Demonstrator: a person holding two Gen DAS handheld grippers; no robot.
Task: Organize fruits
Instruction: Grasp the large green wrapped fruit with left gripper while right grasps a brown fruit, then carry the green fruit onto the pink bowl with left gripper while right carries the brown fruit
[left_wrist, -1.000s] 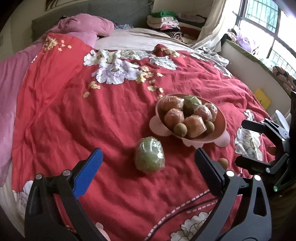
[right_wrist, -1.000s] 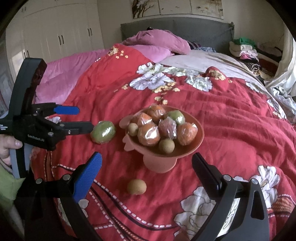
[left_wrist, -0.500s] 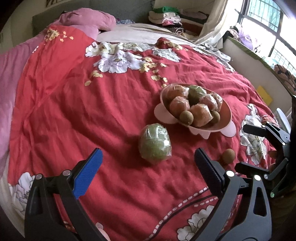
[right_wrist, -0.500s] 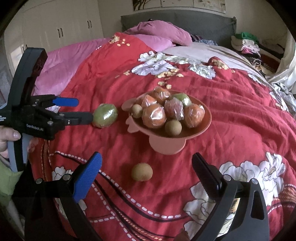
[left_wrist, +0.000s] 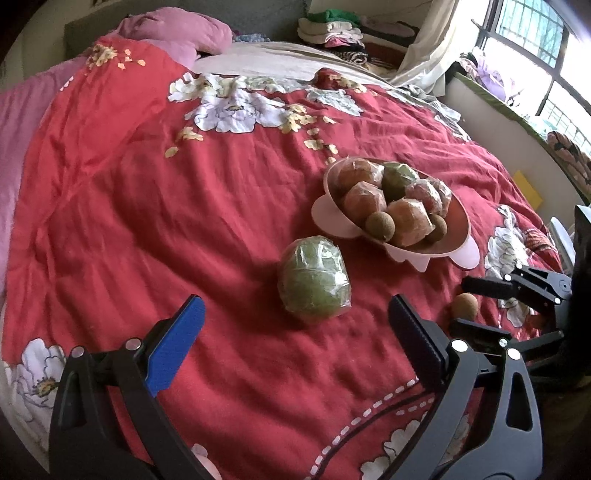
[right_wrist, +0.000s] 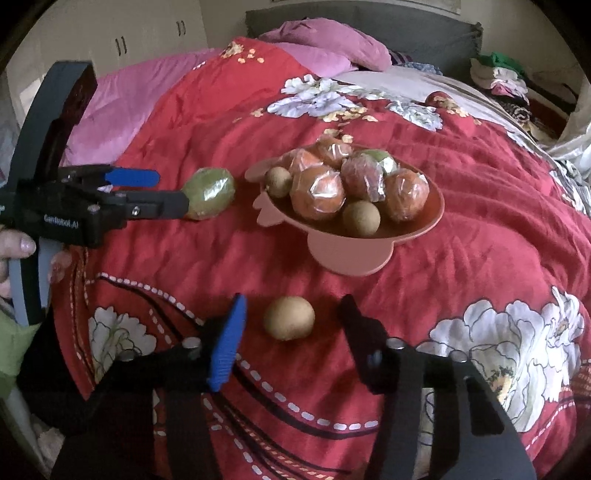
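A small round brown fruit (right_wrist: 289, 317) lies on the red quilt in front of the pink footed bowl (right_wrist: 430, 221). My right gripper (right_wrist: 291, 306) straddles it, jaws closing, with a gap still showing on each side. A plastic-wrapped green fruit (left_wrist: 314, 277) lies left of the bowl (left_wrist: 458, 225), just ahead of my left gripper (left_wrist: 294, 310), which is open and clear of it. The bowl holds several wrapped orange, red and green fruits plus small brown ones. The left wrist view shows the right gripper (left_wrist: 457, 305) around the brown fruit (left_wrist: 466, 306).
The red floral quilt (left_wrist: 147, 221) covers the bed, with pink bedding (right_wrist: 122, 110) along its left side. Folded clothes (left_wrist: 332, 26) are stacked at the head. A person's hand (right_wrist: 14, 247) holds the left gripper (right_wrist: 171, 192) beside the green fruit (right_wrist: 210, 192). A window is at right.
The right gripper has sunk toward the brown fruit and its jaws have narrowed from wide open to either side of it. The left gripper has kept its place, still open.
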